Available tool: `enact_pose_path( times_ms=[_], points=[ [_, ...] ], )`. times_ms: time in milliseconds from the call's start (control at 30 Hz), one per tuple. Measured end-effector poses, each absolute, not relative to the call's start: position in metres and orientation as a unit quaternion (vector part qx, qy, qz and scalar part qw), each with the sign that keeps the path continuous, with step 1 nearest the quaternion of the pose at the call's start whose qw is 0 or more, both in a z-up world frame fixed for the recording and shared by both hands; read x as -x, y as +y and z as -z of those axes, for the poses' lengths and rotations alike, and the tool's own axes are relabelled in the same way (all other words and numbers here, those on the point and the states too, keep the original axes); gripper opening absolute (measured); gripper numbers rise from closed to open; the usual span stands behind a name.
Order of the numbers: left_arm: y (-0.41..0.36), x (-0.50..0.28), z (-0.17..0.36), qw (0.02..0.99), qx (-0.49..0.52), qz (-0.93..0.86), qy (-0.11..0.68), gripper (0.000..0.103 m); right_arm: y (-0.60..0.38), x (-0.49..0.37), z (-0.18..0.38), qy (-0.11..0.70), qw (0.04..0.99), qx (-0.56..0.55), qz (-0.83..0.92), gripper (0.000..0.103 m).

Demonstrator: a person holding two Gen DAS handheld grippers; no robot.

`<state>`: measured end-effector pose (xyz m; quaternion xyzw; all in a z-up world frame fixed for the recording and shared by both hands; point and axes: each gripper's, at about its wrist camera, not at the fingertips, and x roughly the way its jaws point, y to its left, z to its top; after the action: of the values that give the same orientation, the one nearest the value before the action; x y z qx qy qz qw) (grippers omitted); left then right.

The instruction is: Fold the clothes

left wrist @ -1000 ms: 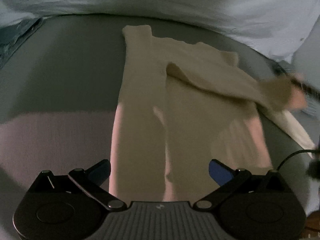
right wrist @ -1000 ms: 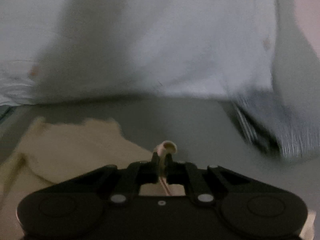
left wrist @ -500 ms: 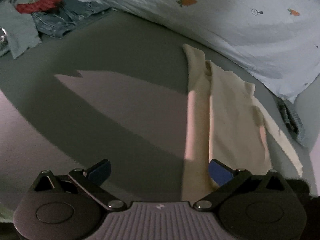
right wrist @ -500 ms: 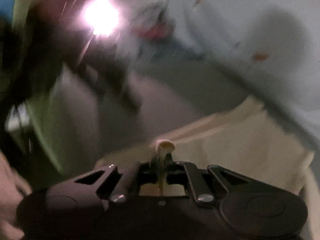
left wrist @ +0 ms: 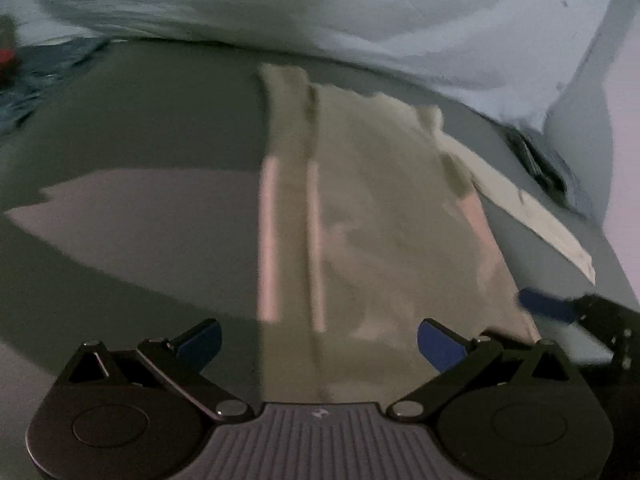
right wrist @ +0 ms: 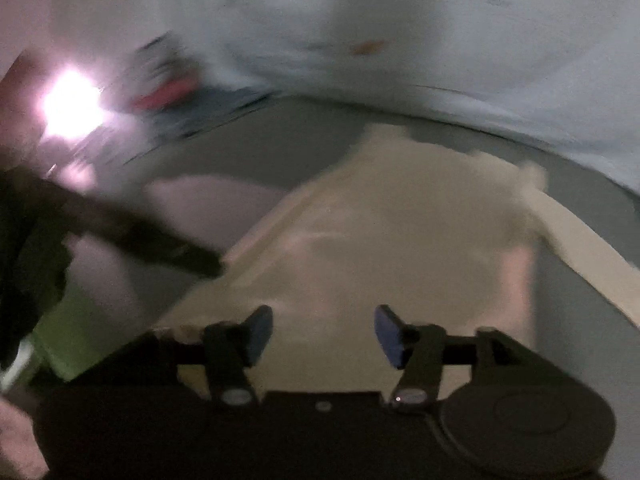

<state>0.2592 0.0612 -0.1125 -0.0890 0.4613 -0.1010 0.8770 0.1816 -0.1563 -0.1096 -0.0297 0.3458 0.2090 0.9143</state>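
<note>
A cream long-sleeved top (left wrist: pixel 372 208) lies flat on the grey bed surface (left wrist: pixel 152 128), both sides folded in over the body, one sleeve trailing off to the right (left wrist: pixel 532 216). My left gripper (left wrist: pixel 318 342) is open and empty, low over the top's near hem. My right gripper (right wrist: pixel 324 334) is open and empty over the same garment (right wrist: pixel 400 216); its blue fingertips (left wrist: pixel 544 304) show at the right edge of the left wrist view. Both views are blurred.
A white duvet with small carrot prints (left wrist: pixel 360 8) is bunched along the far side. A pile of other clothes, blue and red, lies far left (left wrist: pixel 24 68). A dark striped item (left wrist: pixel 540 160) lies at the right. A bright lamp (right wrist: pixel 72 104) glares at the left.
My right gripper carried a pinched sleeve across the top, then opened and let it go. The sleeve now lies on the body. My left gripper stayed open.
</note>
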Motion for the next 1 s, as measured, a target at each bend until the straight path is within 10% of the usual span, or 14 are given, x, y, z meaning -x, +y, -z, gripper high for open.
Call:
enact_pose_path(
  times_ms=[467, 733, 867, 1000],
  points=[
    [-0.077, -0.328, 0.111, 0.868, -0.003, 0.107, 0.485, 0.103, -0.438, -0.219, 0.153, 0.331, 0.915, -0.12, 0.196, 0.08],
    [-0.221, -0.359, 0.101, 0.854, -0.09, 0.197, 0.473, 0.103, -0.504, -0.263, 0.18, 0.376, 0.91, -0.095, 0.144, 0.074],
    [-0.276, -0.369, 0.108, 0.849, -0.122, 0.245, 0.451, 0.103, -0.496, -0.276, 0.179, 0.357, 0.931, -0.038, 0.063, 0.011],
    [-0.321, -0.353, 0.109, 0.838, -0.244, 0.287, 0.396, 0.103, -0.512, -0.283, 0.157, 0.361, 0.929, -0.08, 0.011, 0.004]
  ],
)
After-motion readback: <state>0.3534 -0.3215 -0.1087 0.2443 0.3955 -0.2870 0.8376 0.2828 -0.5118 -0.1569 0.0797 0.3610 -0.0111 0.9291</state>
